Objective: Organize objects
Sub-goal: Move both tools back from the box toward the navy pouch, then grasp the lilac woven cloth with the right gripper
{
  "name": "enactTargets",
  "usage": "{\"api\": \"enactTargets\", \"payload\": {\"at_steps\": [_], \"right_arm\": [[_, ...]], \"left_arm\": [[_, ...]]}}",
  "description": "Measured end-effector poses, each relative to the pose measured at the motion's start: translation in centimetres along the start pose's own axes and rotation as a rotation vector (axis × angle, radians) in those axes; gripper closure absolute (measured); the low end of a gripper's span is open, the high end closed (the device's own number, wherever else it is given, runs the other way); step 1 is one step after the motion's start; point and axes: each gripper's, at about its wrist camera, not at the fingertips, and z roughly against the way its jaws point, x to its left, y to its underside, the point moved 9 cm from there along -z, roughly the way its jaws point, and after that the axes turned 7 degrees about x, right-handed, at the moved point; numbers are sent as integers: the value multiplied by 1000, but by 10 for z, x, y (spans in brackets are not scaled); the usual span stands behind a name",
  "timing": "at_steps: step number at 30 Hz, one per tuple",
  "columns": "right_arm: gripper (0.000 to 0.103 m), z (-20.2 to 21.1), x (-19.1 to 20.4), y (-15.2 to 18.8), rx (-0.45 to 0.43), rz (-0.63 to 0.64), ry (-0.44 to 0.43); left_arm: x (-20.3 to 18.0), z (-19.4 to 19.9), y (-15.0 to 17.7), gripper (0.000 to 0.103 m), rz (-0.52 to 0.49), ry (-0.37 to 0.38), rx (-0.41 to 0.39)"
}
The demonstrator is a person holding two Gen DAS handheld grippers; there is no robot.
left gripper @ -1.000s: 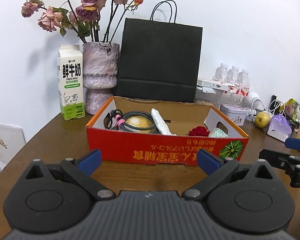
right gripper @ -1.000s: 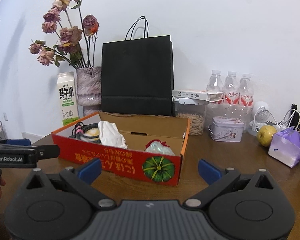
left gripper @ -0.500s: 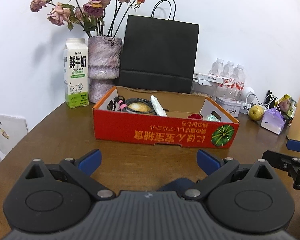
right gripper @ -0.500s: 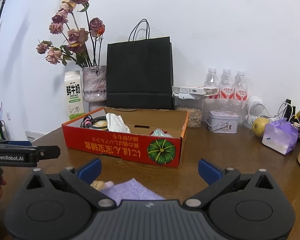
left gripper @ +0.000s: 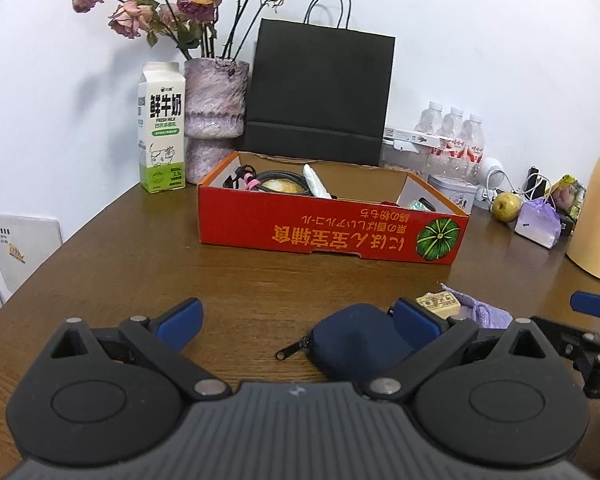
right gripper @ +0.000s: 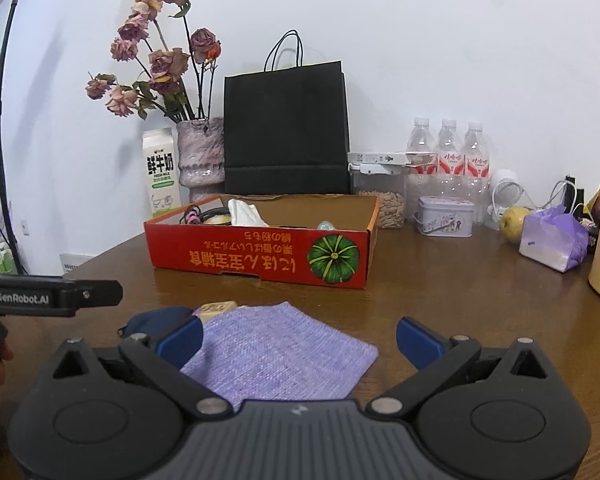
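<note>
My left claw: jaws wide apart, holding nothing. Dark navy zippered fabric pouch lies on the brown wooden table, between the fingers but off toward the right one, zip pull pointing left. My right claw: also wide, empty, flat lilac knitted cloth directly ahead betw. fingers. Left nearer pouch, right nearer cloth. Beyond both: open red cardboard box w/ pumpkin print, prob. the destination.
</note>
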Motion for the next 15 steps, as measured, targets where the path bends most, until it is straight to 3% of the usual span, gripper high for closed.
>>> {"api": "enactTargets", "payload": {"at_steps": [7, 15], "right_arm": [[0, -8, 12, 8, 53, 9, -19], [0, -27, 14, 7, 96, -85, -22]], "left_arm": [[8, 2, 0, 0, 32, -7, 5], [8, 4, 1, 0, 38, 3, 9]]}}
